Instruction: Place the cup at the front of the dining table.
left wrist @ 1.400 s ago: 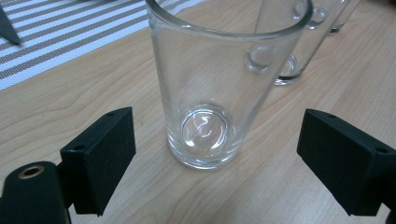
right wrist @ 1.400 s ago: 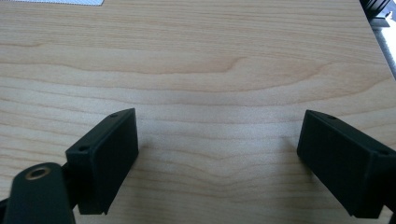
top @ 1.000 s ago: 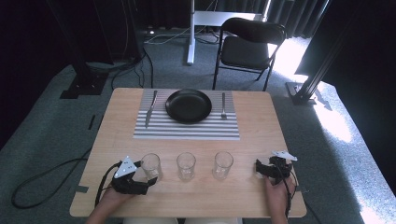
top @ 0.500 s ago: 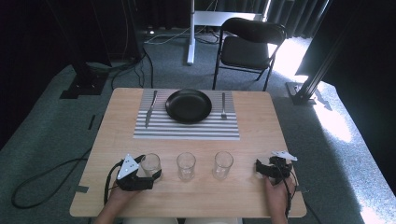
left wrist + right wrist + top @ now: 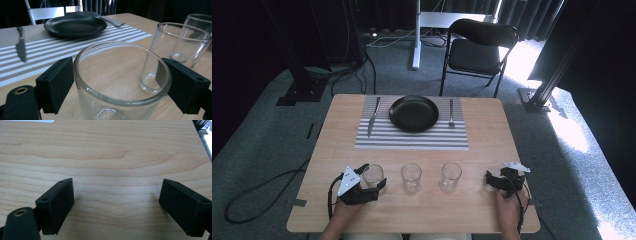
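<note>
- Since a second ago the left gripper (image 5: pixel 371 181) has slid from just left of the leftmost glass (image 5: pixel 373 176) to around it; the right gripper (image 5: pixel 498 178) has kept its spot at the lower right of the high view.
- Closest in the left gripper view, that leftmost glass (image 5: pixel 120 82) stands upright between the two black jaws, one at each side of its rim. Whether they press the glass or merely bracket it cannot be told.
- Over at the right gripper (image 5: pixel 116 207), the jaws are spread wide above bare table (image 5: pixel 112 152) with nothing between them.
- Right of the leftmost glass in the high view stand the middle glass (image 5: pixel 411 177) and the right glass (image 5: pixel 451 176), each apart from its neighbour.
- Farther up the frame lies a striped placemat (image 5: pixel 412 137), bearing a black plate (image 5: pixel 414 113) with a knife (image 5: pixel 373 117) to its left and a fork (image 5: pixel 451 114) to its right.
- Beyond the table's far edge, at upper right, stands a black chair (image 5: pixel 477 52).
</note>
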### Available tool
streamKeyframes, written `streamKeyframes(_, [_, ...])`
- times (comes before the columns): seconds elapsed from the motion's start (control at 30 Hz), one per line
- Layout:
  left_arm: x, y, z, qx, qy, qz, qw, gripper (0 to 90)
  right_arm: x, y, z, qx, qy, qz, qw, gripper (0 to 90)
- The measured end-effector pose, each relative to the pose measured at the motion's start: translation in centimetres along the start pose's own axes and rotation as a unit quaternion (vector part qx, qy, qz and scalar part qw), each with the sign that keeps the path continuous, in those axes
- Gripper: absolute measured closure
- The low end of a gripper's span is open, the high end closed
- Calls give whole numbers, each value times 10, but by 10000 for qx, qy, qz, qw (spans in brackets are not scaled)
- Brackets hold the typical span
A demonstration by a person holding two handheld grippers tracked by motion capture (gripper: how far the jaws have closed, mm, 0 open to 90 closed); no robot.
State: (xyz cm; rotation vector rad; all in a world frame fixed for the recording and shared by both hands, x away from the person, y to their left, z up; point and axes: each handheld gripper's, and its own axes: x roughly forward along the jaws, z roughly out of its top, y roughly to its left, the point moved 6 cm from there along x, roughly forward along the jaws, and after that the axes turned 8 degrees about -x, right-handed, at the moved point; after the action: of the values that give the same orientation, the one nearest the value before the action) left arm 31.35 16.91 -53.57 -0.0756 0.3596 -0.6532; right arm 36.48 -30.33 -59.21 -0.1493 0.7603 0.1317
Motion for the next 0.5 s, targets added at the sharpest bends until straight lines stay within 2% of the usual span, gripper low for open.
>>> streamKeyframes(0.07, [-1,1,1,1,-89,52,9999,149,0,0,0,1,0,-1,10000,122])
streamKeyframes(0.13, [-2,1,2,106,-189,129,9997,157,0,0,0,3,-1,-3,10000,122])
streamKeyframes(0.17, [-1,1,1,116,-175,142,9997,181,0,0,0,5,-1,-4,10000,123])
streamKeyframes(0.27, [1,0,-2,173,-152,191,9996,183,0,0,0,4,0,-4,10000,123])
streamKeyframes(0.33, [2,0,-3,147,-83,139,9998,187,0,0,0,4,-1,-4,10000,123])
streamKeyframes(0.37, [2,0,-3,161,-99,146,9997,237,0,0,0,3,0,-4,10000,123])
streamKeyframes(0.5, [2,1,-5,152,-38,75,9998,279,0,0,0,5,-1,-4,10000,122])
